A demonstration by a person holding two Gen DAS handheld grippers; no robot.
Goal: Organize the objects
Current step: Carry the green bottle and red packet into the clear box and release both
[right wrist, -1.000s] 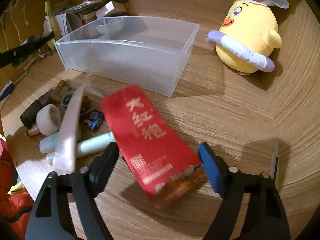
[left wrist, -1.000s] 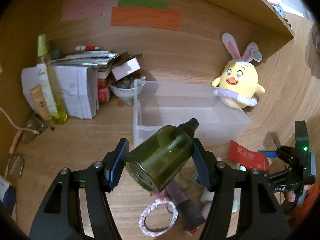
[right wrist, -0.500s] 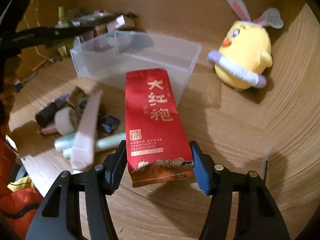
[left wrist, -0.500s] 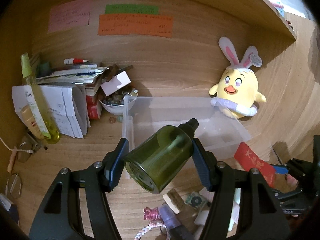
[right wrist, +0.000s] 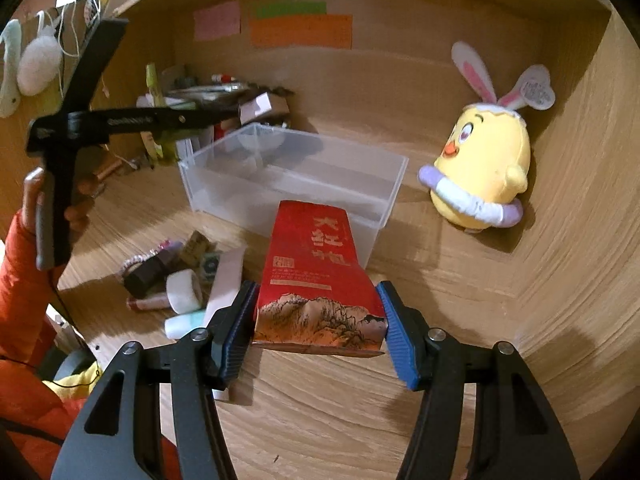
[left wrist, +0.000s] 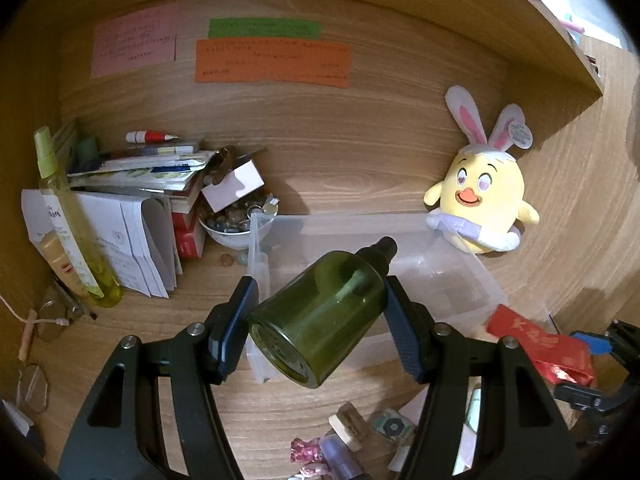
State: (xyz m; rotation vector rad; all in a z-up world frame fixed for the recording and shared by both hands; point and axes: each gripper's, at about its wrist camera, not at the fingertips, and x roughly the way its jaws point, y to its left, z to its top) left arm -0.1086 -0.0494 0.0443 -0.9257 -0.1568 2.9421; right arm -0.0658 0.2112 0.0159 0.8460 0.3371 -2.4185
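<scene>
The left claw (left wrist: 316, 324) clamps a green bottle (left wrist: 320, 316) aslant above the clear bin (left wrist: 460, 280) on the bench (left wrist: 200, 312); the right claw (right wrist: 318, 320) pinches a red tea packet (right wrist: 316, 272) just before the bin. Both loads converge there, so the claws could collide, and the round bottle, seemingly gripped off-centre, might slip.

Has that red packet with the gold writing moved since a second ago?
Yes. The red foil packet was lying flat on the wooden desk; now the right tongs hold it lifted, its top edge overlapping the clear plastic bin.
</scene>
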